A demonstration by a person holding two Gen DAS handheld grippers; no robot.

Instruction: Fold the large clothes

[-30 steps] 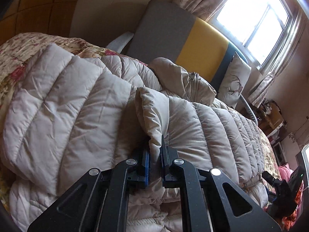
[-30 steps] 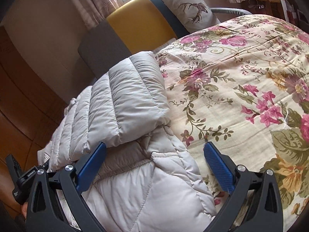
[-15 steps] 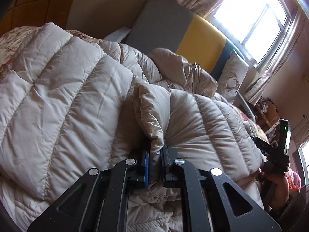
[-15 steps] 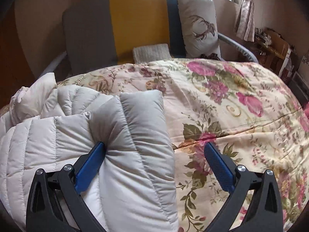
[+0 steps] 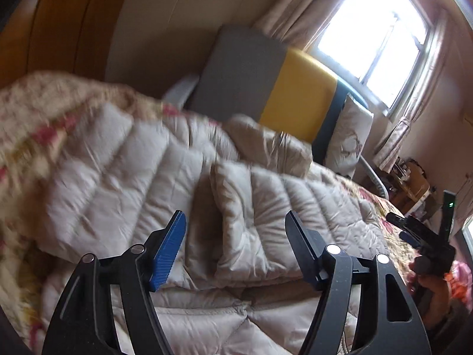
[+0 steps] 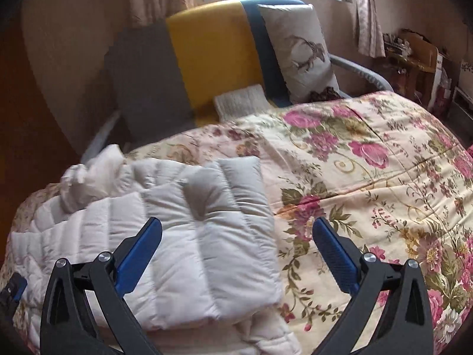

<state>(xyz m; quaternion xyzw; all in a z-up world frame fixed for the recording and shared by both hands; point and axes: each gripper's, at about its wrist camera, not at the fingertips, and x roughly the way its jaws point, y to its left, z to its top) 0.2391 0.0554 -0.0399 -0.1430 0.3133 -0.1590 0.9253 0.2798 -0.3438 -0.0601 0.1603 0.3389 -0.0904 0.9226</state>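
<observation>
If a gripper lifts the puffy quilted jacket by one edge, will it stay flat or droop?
The jacket would probably droop: its folded sleeve already bends softly over the body. It looks light for its bulk, being puffed padding. The smooth shell may slip, so a fold could spring open.

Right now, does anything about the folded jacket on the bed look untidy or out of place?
Mostly tidy. The puffer jacket lies folded on the floral quilt, but its hood sticks out bunched at the far end, not tucked in. Nothing looks damaged.
</observation>
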